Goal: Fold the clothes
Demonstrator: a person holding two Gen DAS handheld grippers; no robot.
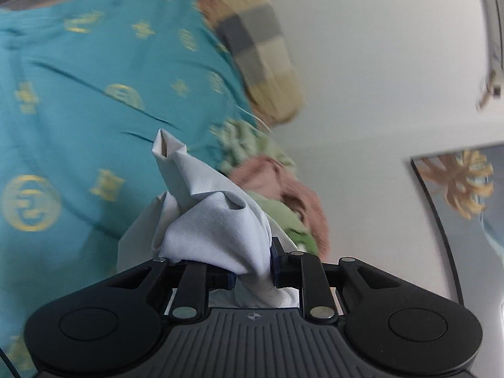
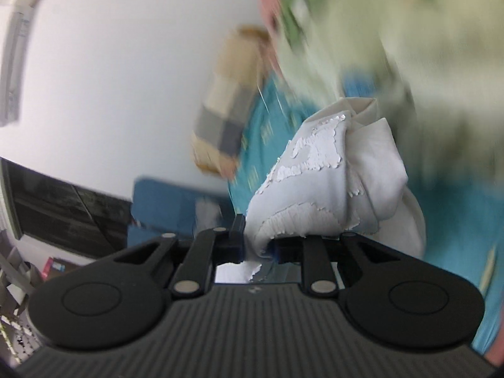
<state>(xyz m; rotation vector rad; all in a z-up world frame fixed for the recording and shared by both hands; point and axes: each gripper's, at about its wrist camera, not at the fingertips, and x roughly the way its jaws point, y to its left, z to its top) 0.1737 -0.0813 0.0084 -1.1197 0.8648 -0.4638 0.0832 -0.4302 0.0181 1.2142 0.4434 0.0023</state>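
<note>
White wall fills the right of my left wrist view, with a teal bedspread (image 1: 94,100) printed in gold across the left and a checked pillow (image 1: 255,41) at upper centre. My left gripper (image 1: 252,271) pinches a bunched white garment (image 1: 214,220) at lower centre. In the right wrist view, my right gripper (image 2: 260,245) is clamped on the same white cloth, its cracked white print (image 2: 318,148) showing. Blurred green and pink clothes (image 1: 277,186) lie behind.
</note>
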